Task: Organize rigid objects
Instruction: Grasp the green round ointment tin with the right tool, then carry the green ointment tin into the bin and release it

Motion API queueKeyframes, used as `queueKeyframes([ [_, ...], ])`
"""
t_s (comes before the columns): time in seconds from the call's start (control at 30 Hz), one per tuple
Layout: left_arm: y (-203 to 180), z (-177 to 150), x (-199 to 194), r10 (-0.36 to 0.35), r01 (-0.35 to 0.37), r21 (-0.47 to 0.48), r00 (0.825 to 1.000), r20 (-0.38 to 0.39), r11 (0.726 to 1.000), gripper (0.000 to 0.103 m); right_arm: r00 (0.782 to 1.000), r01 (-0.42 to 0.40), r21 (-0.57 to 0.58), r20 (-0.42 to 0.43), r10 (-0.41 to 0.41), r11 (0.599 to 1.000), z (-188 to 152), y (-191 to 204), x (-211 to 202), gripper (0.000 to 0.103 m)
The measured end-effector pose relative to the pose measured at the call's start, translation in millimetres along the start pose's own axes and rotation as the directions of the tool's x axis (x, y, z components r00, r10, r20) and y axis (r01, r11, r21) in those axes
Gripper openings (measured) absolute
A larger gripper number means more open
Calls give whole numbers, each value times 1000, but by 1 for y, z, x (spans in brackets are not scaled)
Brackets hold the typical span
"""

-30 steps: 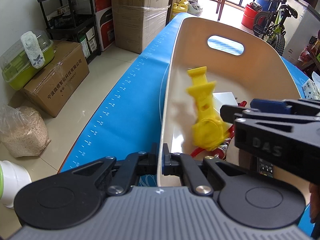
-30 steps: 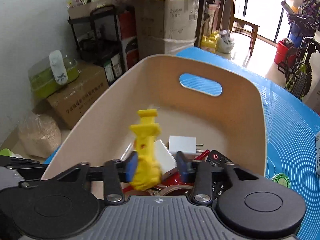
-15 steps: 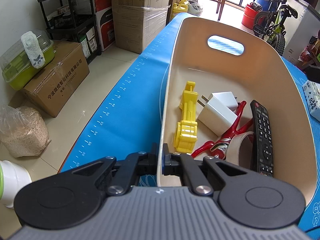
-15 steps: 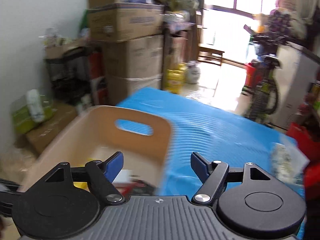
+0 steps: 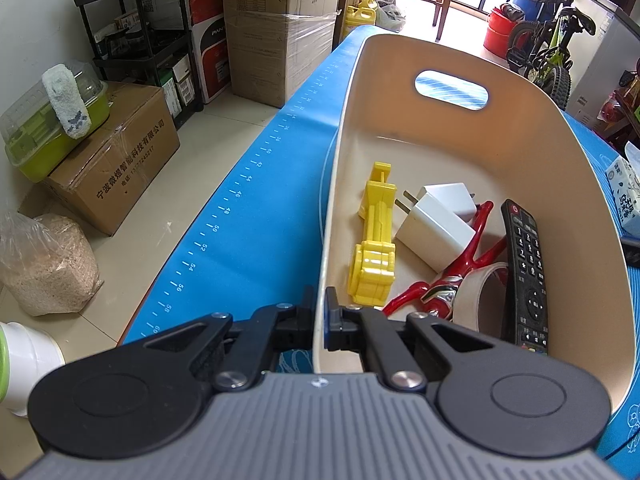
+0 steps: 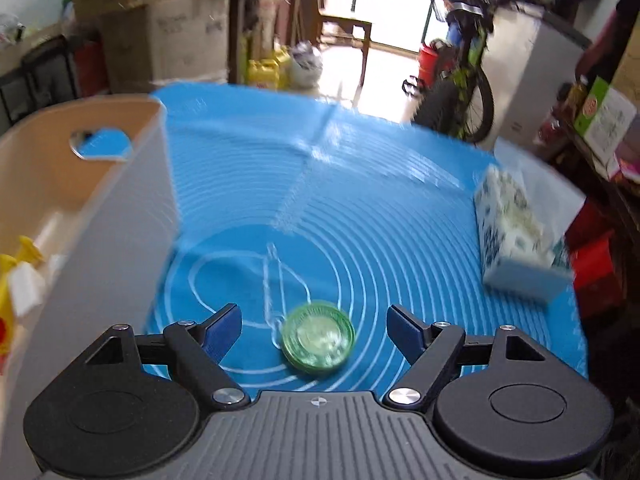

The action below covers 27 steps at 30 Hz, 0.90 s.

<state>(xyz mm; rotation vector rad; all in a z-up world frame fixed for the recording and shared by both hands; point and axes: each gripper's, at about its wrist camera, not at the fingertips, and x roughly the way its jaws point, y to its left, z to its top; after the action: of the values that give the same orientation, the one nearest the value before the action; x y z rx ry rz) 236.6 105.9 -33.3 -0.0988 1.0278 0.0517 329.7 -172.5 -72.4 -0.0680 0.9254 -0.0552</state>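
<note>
While the left gripper (image 5: 319,312) stays clamped on the near rim of a beige plastic bin (image 5: 452,136) with a cut-out handle, the right gripper (image 6: 314,326) hovers with its blue-tipped fingers (image 6: 222,326) spread wide above a blue silicone mat (image 6: 380,208). Between those fingers, on the mat, lies a round green tin (image 6: 318,338). Inside the bin rest a yellow plastic clamp (image 5: 374,240), two white plug adapters (image 5: 434,232), a red figurine (image 5: 448,286), a roll of pale tape (image 5: 480,288) and a black remote control (image 5: 524,272). A patterned tissue pack (image 6: 516,236) sits on the mat to the right, well apart from the tin.
</note>
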Motion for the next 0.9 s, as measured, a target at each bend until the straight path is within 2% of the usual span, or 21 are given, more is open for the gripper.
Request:
queueKeyframes([
  [0.27, 0, 0, 0, 1, -1, 1, 1000, 0, 1000, 5, 1000, 5, 19, 10, -5, 1000, -18, 3, 25, 81],
  [0.37, 0, 0, 0, 1, -1, 1, 1000, 0, 1000, 5, 999, -27, 36, 34, 26, 999, -20, 2, 24, 72],
  [0.4, 0, 0, 0, 2, -2, 2, 1000, 0, 1000, 5, 999, -30, 37, 42, 28, 999, -20, 2, 23, 64],
  [0.47, 0, 0, 0, 1, -1, 1, 1000, 0, 1000, 5, 998, -39, 24, 52, 38, 999, -20, 4, 20, 54],
  [0.7, 0, 0, 0, 4, -4, 2, 1000, -2, 1000, 5, 995, -38, 0, 88, 38, 999, -23, 9, 4, 54],
  [0.9, 2, 3, -3, -1, 1, 0, 1000, -2, 1000, 5, 984, -44, 0, 174, 44, 999, -23, 11, -42, 54],
])
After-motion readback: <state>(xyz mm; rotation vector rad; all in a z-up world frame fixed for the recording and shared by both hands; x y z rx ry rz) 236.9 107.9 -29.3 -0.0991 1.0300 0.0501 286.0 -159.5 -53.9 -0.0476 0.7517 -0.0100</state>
